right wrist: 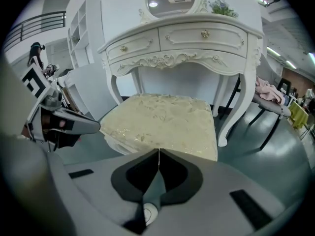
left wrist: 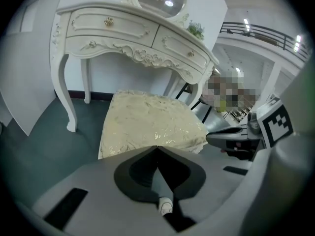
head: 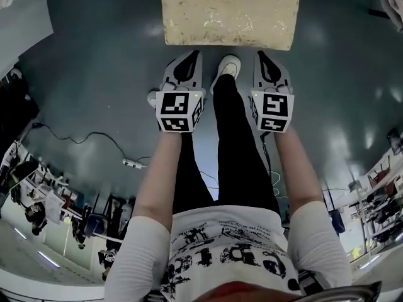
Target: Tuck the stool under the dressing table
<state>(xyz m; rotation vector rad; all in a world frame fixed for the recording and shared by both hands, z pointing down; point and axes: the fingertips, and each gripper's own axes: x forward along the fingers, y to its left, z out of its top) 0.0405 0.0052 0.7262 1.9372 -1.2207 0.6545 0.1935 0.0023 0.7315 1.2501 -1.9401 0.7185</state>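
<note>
The stool [head: 230, 12] has a cream, gold-patterned cushion and stands at the top of the head view, just ahead of both grippers. In the left gripper view the stool [left wrist: 147, 123] sits in front of the white carved dressing table [left wrist: 133, 31], partly under it. The right gripper view shows the same stool [right wrist: 165, 122] and dressing table [right wrist: 184, 41]. My left gripper [head: 189, 58] and right gripper [head: 262, 58] are side by side, a short gap from the cushion's near edge. Both are shut with jaws together and hold nothing.
The floor [head: 94, 80] is dark teal and glossy. The person's leg and white shoe [head: 228, 67] stand between the grippers. A cable [head: 82, 137] lies on the floor to the left. A chair with pink cloth [right wrist: 270, 95] stands right of the table.
</note>
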